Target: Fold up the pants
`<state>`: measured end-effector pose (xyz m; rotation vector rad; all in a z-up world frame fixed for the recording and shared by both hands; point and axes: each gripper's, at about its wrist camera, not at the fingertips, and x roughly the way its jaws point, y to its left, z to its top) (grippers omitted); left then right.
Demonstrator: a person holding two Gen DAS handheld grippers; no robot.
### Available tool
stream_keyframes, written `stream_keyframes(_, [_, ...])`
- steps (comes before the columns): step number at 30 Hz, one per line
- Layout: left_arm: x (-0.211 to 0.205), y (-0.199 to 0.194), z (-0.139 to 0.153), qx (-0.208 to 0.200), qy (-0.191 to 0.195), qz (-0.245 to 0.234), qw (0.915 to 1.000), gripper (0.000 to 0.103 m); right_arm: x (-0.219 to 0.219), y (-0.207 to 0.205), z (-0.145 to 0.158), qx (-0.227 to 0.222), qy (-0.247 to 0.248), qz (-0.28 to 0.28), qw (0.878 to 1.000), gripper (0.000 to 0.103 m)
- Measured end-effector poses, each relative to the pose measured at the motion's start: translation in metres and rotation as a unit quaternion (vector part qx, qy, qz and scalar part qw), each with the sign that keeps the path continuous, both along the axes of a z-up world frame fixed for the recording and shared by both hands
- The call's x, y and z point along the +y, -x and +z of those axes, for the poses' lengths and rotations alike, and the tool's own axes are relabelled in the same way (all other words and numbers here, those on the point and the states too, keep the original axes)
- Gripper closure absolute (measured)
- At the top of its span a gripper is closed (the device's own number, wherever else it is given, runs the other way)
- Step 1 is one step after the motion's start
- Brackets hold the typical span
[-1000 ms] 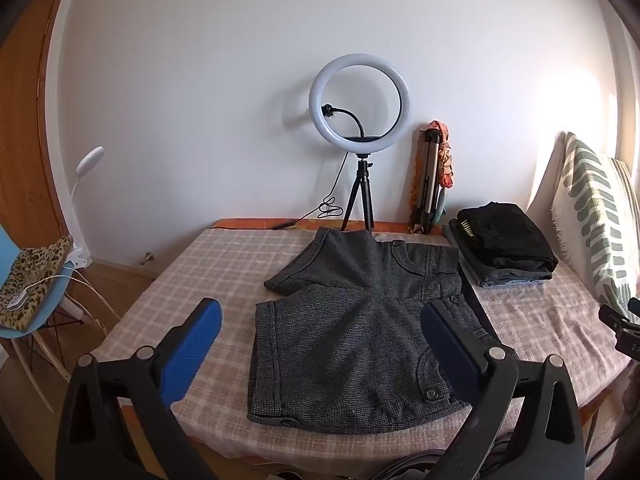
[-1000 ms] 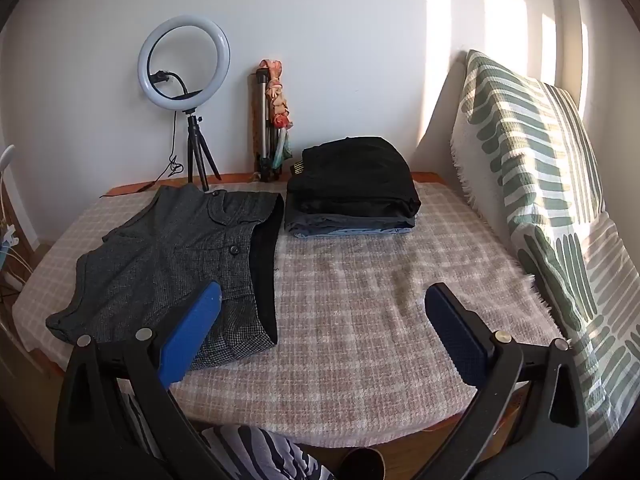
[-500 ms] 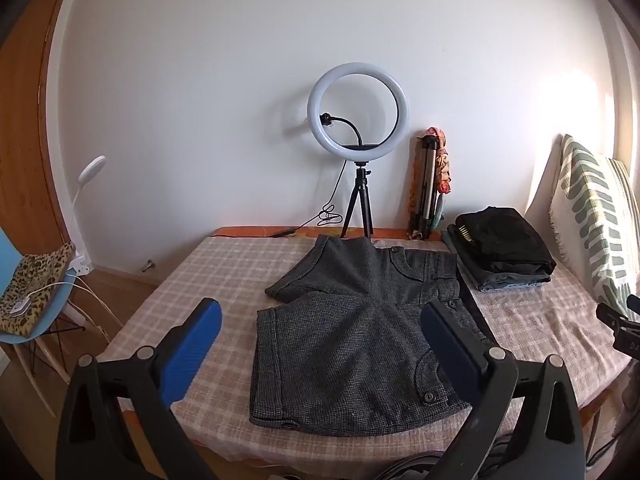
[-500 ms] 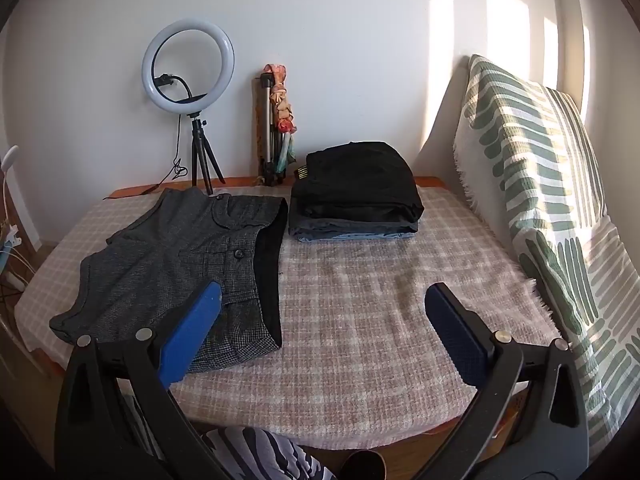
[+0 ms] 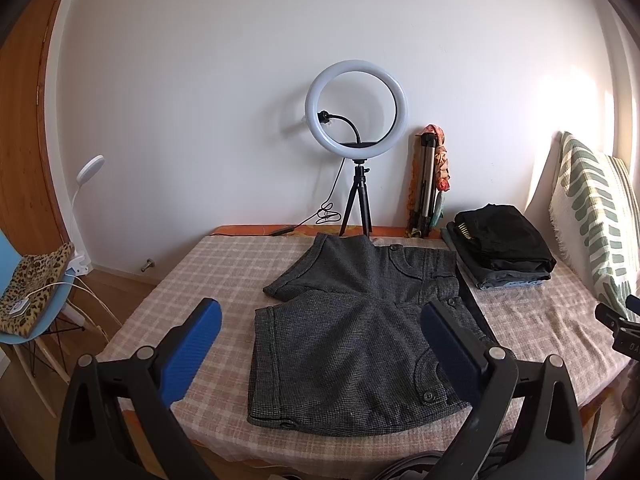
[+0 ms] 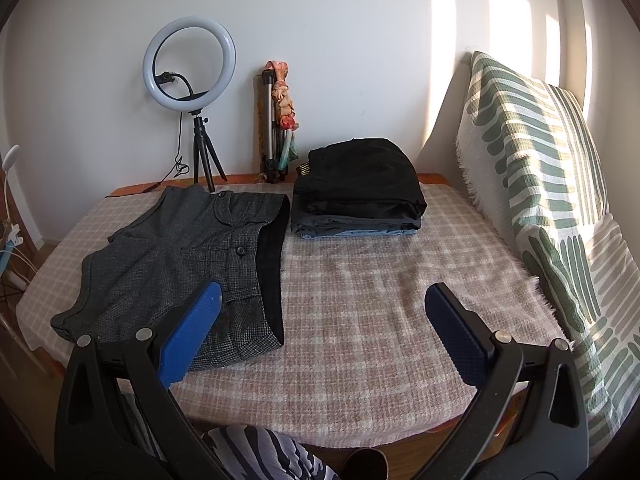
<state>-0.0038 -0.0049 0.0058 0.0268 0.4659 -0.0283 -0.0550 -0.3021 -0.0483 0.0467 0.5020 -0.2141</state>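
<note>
Jaws gape empty on both the left gripper (image 5: 320, 344) and right gripper (image 6: 322, 322); shorts (image 5: 352, 332) lie unfolded, stack (image 6: 360, 188) at one o'clock.

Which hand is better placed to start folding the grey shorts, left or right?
Left, probably. The left tongs are open and face the shorts squarely, legs and hems straight ahead. The right tongs, also open, point mostly at bare blanket, with the shorts off to their left.
</note>
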Motion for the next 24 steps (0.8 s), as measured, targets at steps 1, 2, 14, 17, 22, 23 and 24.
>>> stream_keyframes(1, [0.0000, -0.0004, -0.0001, 0.000, 0.000, -0.001, 1.0000, 0.002, 0.0008, -0.0003, -0.0005, 0.000, -0.001, 0.000, 1.000, 0.000])
stream_keyframes(2, [-0.0001, -0.0004, -0.0003, 0.000, 0.000, -0.001, 1.0000, 0.002, 0.0001, 0.0001, 0.0001, 0.000, -0.001, 0.000, 1.000, 0.000])
stream_keyframes(14, [-0.0025, 0.0008, -0.0020, 0.001, -0.002, -0.004, 1.0000, 0.002, 0.0012, -0.0009, -0.0028, 0.002, -0.003, 0.002, 1.000, 0.000])
stream_keyframes(17, [-0.0019, 0.0011, -0.0024, 0.002, 0.000, -0.005, 1.0000, 0.002, 0.0014, -0.0009, -0.0041, 0.002, -0.003, 0.001, 1.000, 0.000])
stream_keyframes(22, [-0.0021, 0.0016, -0.0029, 0.002, 0.000, -0.005, 1.0000, 0.002, 0.0014, -0.0006, -0.0052, 0.002, -0.004, 0.002, 1.000, 0.000])
stream_keyframes(23, [-0.0019, 0.0014, -0.0028, 0.002, 0.000, -0.005, 1.0000, 0.002, 0.0019, -0.0009, -0.0058, 0.002, -0.004, 0.002, 1.000, 0.000])
stream_keyframes(24, [-0.0016, 0.0015, -0.0030, 0.002, 0.000, -0.006, 1.0000, 0.002, 0.0014, -0.0009, -0.0051, 0.003, -0.004, 0.002, 1.000, 0.000])
